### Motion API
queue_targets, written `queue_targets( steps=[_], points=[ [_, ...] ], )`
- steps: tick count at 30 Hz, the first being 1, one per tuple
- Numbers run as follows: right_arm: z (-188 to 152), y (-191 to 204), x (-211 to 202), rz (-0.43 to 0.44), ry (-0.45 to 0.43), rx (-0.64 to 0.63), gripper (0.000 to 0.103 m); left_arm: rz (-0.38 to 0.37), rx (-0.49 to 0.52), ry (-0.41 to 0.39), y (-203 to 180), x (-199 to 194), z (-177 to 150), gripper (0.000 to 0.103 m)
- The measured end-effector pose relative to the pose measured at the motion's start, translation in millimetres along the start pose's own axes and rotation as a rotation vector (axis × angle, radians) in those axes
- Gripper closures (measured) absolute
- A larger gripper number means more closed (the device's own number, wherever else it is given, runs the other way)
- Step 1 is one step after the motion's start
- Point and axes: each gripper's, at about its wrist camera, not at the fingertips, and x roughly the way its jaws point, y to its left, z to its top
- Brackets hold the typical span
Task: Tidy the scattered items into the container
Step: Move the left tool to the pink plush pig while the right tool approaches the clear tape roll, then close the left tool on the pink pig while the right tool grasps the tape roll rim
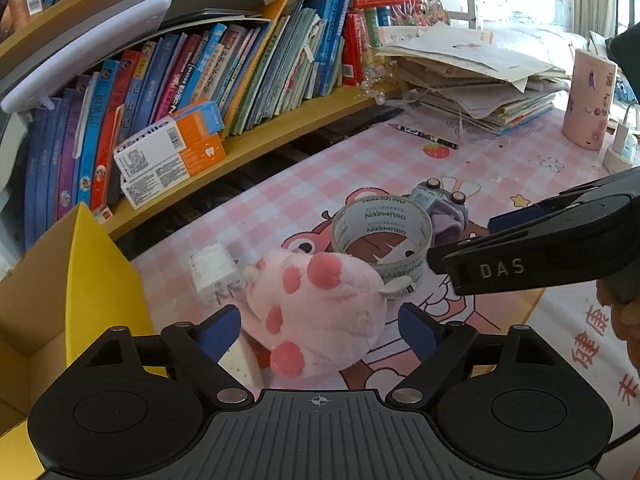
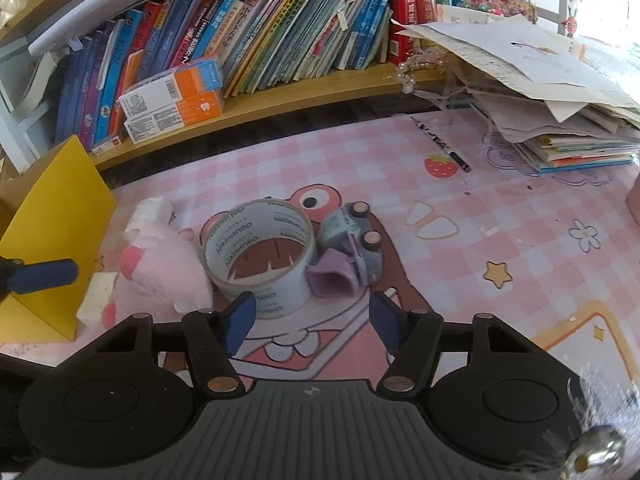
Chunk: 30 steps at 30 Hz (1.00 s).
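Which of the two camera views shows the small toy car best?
The right wrist view. There the toy car lies tipped on its side beside the tape roll, with two wheels in plain sight. In the left wrist view the toy car sits farther away, partly hidden behind the tape roll.

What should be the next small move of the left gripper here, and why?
Probably close the left gripper on the pink plush toy. The toy lies between its open blue pads, which do not appear to press it yet, and the yellow cardboard box stands open just to the left.
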Motion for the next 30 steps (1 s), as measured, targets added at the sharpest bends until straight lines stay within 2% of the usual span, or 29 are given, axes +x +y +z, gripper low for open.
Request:
queue_targets(
  steps=[6, 15, 20, 25, 28, 30],
  points=[
    [7.4, 2.5, 12.6, 0.027, 0.029, 0.044, 0.054, -0.001, 0.027, 0.006, -4.8, 11.6, 1.5, 0.021],
    [11.8, 10.3, 21.1, 0.041, 0.042, 0.058, 0.055, -0.001, 0.061, 0.019, -9.4, 25.4, -1.0, 0.021],
    [18.6, 4.7, 23.0, 0.08, 0.071, 0.159, 0.056, 0.004, 0.073, 0.023, -10.4, 30.4, -3.5, 0.025],
    [21.0, -1.7, 30.0, 0.084, 0.097, 0.259, 0.055, 0.002, 0.073, 0.026, -8.9, 34.5, -5.2, 0.026],
    [22.9, -3.2, 32.8, 0.089, 0.104, 0.296, 0.061, 0.004, 0.081, 0.023, -9.8, 36.3, -6.0, 0.026],
    [24.8, -4.5, 34.2, 0.098, 0.112, 0.324, 0.068, 0.006, 0.087, 0.02, -10.5, 37.3, -6.2, 0.027]
  ],
)
